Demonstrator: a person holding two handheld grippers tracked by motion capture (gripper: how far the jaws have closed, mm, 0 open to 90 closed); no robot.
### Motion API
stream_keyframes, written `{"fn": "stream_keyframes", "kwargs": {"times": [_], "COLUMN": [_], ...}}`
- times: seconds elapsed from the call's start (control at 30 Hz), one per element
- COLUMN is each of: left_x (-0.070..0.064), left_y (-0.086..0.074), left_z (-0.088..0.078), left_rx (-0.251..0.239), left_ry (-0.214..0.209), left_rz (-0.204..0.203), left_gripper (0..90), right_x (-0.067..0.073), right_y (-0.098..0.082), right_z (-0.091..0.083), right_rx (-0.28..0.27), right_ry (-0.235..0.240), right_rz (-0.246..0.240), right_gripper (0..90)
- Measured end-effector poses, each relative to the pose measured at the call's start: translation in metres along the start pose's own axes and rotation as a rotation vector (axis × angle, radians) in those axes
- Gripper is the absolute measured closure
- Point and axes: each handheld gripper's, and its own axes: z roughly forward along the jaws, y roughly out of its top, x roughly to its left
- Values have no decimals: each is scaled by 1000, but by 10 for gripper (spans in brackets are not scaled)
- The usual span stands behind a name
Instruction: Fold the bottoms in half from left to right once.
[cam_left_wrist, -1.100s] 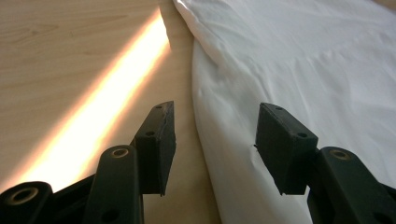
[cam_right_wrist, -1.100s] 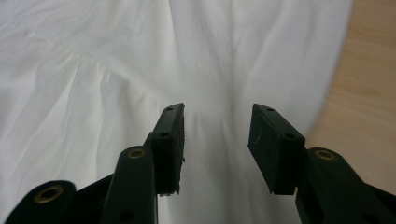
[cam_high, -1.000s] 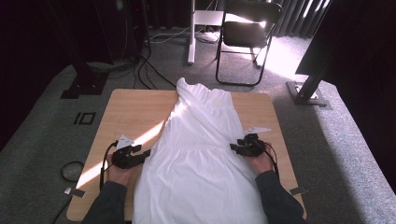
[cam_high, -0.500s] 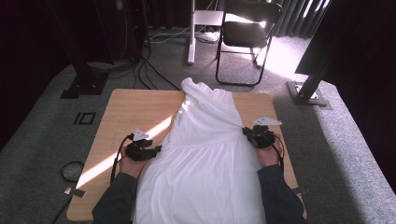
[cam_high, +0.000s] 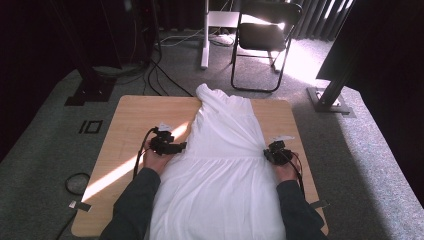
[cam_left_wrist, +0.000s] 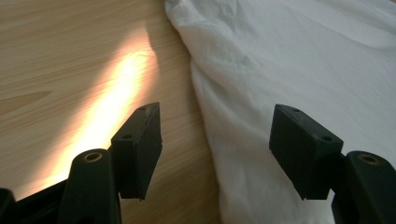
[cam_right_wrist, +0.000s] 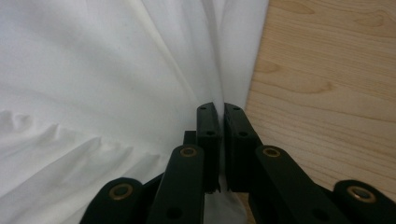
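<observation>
**Right tongs pinch the dress edge while left tongs gape beside it**

Right tongs (cam_right_wrist: 220, 116) are clenched on the white dress (cam_high: 225, 165), the 2 jaws squeezed on a thin fold at its right edge, about where the gathered waist seam runs. Creases fan away from that pinch, so the cloth looks pulled taut there, probably to straighten or shift it. Left tongs (cam_left_wrist: 219, 149) are released, jaws wide apart: 1 jaw hangs above bare wood, the other above cloth, straddling the dress's left edge. That placement suits a matching grab at the waist, though nothing is gripped yet. Lengthwise on the wooden table (cam_high: 130, 115), the dress points its narrow top toward the far edge near a folding chair (cam_high: 262, 40), its skirt spreading toward the person.
</observation>
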Motion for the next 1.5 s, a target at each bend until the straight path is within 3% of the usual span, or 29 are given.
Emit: {"fn": "stream_keyframes", "kwargs": {"times": [0.1,0.17,0.2,0.23,0.27,0.3,0.4,0.53,0.63,0.77,0.87,1.0,1.17,1.23,1.27,1.33,1.4,1.5], "left_x": [-11,-15,-16,-16,-16,-15,-19,-17,-9,-6,-13,-24,-42,-45,-44,-37,-29,-23], "left_y": [2,0,-1,-3,-3,-3,-5,-16,-30,-48,-67,-99,-127,-132,-132,-129,-119,-100], "left_z": [19,27,30,31,30,30,28,18,5,-15,-35,-61,-84,-90,-92,-97,-101,-100], "left_rx": [55,87,105,107,102,102,102,74,46,35,39,36,49,58,50,12,-24,-55], "left_ry": [12,54,69,83,81,67,78,95,88,102,122,107,82,72,68,67,49,53], "left_rz": [38,63,69,66,56,47,82,109,87,85,120,124,142,140,130,102,73,92], "left_gripper": [328,331,418,418,480,600,810,860,861,862,862,861,858,835,787,632,567,525], "right_x": [-2,-2,-2,-2,-2,-3,-3,0,4,23,41,55,70,73,74,74,72,70], "right_y": [-1,-1,-1,-1,-1,-2,-4,-7,-10,-18,-30,-53,-78,-83,-83,-82,-75,-54], "right_z": [0,0,1,1,1,1,1,0,-2,-9,-19,-37,-57,-63,-64,-65,-66,-67], "right_rx": [-4,-7,-11,-11,-14,-17,-29,-46,-50,-47,-53,-65,-62,-52,-41,-25,-52,-106], "right_ry": [9,11,12,12,14,15,20,24,42,66,68,128,154,163,170,191,197,213], "right_rz": [1,0,3,3,11,15,30,29,20,-36,-93,-84,-97,-104,-103,-111,-118,-112], "right_gripper": [850,848,847,847,846,846,846,845,844,844,844,845,846,846,840,746,624,551]}}
